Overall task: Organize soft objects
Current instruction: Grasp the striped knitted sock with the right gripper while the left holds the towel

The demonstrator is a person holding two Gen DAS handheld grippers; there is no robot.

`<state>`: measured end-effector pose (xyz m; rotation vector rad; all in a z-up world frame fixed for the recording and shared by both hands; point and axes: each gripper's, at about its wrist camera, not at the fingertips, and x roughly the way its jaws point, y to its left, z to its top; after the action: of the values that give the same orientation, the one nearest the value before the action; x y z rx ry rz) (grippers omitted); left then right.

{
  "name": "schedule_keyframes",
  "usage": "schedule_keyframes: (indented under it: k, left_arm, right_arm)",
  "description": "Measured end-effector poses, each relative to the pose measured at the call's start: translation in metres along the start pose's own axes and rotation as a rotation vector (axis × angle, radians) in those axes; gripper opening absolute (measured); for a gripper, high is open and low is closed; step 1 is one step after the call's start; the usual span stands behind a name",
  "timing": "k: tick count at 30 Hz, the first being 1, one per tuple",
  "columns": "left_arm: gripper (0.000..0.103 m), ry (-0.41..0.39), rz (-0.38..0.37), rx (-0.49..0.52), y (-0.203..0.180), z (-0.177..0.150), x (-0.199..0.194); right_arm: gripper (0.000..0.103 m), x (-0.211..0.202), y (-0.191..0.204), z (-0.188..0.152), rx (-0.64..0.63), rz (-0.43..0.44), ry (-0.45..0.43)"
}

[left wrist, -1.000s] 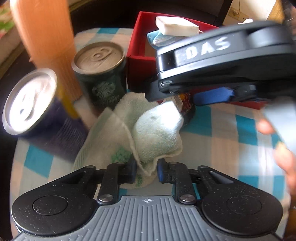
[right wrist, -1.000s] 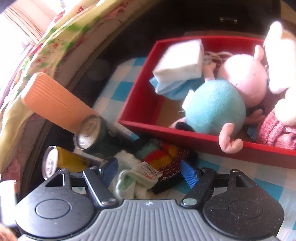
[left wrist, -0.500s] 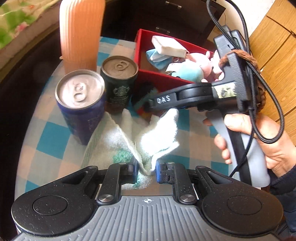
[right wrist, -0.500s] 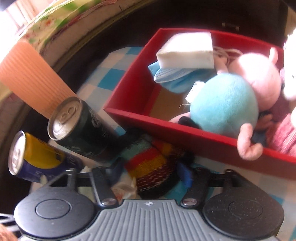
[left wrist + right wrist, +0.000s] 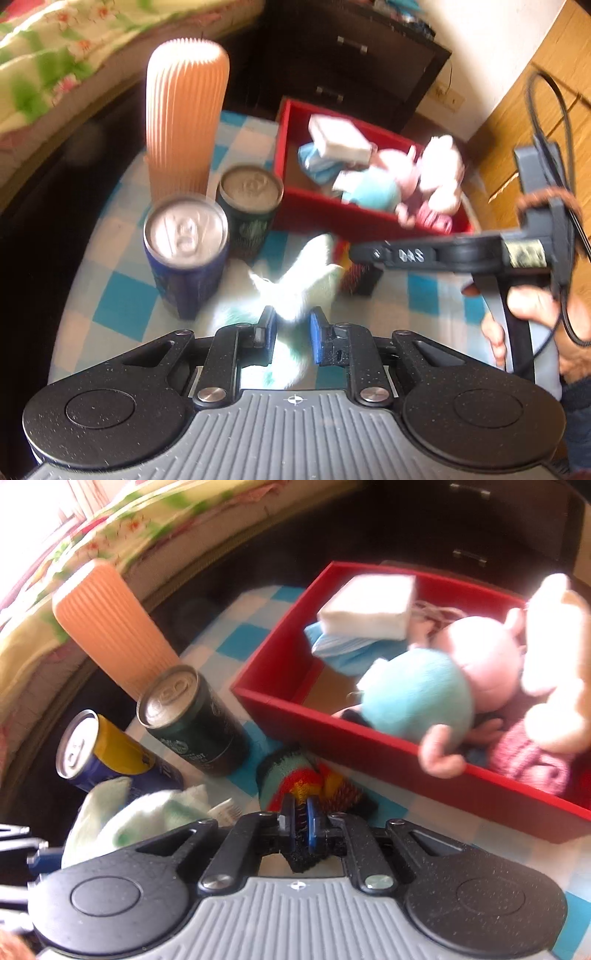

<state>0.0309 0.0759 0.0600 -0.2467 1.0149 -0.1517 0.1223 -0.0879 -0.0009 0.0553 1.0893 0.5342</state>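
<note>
My left gripper [image 5: 291, 332] is shut on a pale green-white towel [image 5: 295, 284], which hangs lifted off the checked table; the towel also shows in the right wrist view [image 5: 140, 812]. My right gripper [image 5: 301, 814] is shut on a striped knitted sock [image 5: 295, 779] lying in front of the red box [image 5: 461, 779]. The box [image 5: 291, 206] holds a blue-and-pink plush [image 5: 424, 698], a cream plush [image 5: 554, 672], a white pad [image 5: 369, 605] and a pink knit piece [image 5: 528, 764].
A dark green can [image 5: 249, 206] and a blue-yellow can [image 5: 184, 254] stand left of the towel. A tall ribbed orange vase [image 5: 184, 122] stands behind them. A dark cabinet [image 5: 351, 55] is behind the table, and a bed [image 5: 55, 55] is at left.
My right gripper closed on the striped sock. My left gripper rose and pulled back with the towel. The right gripper lies lower and further right in the left view.
</note>
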Motion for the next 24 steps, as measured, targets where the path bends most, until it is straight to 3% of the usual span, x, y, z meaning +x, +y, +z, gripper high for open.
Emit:
schedule_keyframes:
  k: [5,8,11,13,14,16,18,20,21,24]
  left_arm:
    - [0.019,-0.025,-0.030,0.020,-0.015,0.013,-0.002]
    - [0.028,-0.014,0.034,0.062,-0.025,0.008,0.012]
    - [0.036,0.044,0.142,0.108,-0.030,0.000,0.048]
    - [0.043,0.069,0.186,0.124,-0.029,-0.005,0.067]
    - [0.051,0.091,0.188,0.128,-0.028,-0.008,0.076]
    - [0.057,0.116,0.198,0.146,-0.028,-0.012,0.093]
    - [0.053,0.134,0.231,0.147,-0.025,-0.013,0.110]
    - [0.053,0.108,0.250,0.150,-0.024,-0.011,0.115]
    - [0.050,0.111,0.265,0.159,-0.025,-0.011,0.116]
    - [0.027,0.151,0.269,0.169,-0.024,-0.012,0.111]
  right_arm:
    - [0.000,-0.030,-0.006,0.001,0.020,0.025,-0.050]
    - [0.000,-0.029,-0.006,-0.002,0.034,0.024,-0.033]
    - [0.001,-0.012,-0.006,-0.006,0.011,0.018,-0.018]
    - [0.021,0.005,-0.004,-0.006,-0.007,0.003,0.011]
    - [0.026,0.010,-0.006,-0.008,-0.012,-0.006,0.023]
    - [0.032,0.027,-0.002,-0.008,-0.041,0.000,0.064]
    - [0.033,0.041,0.002,-0.012,-0.074,-0.013,0.071]
    - [0.032,0.047,0.012,-0.014,-0.143,-0.079,0.044]
    - [0.028,0.047,0.015,-0.014,-0.158,-0.093,0.050]
    - [0.004,0.041,0.006,-0.010,-0.100,-0.043,0.078]
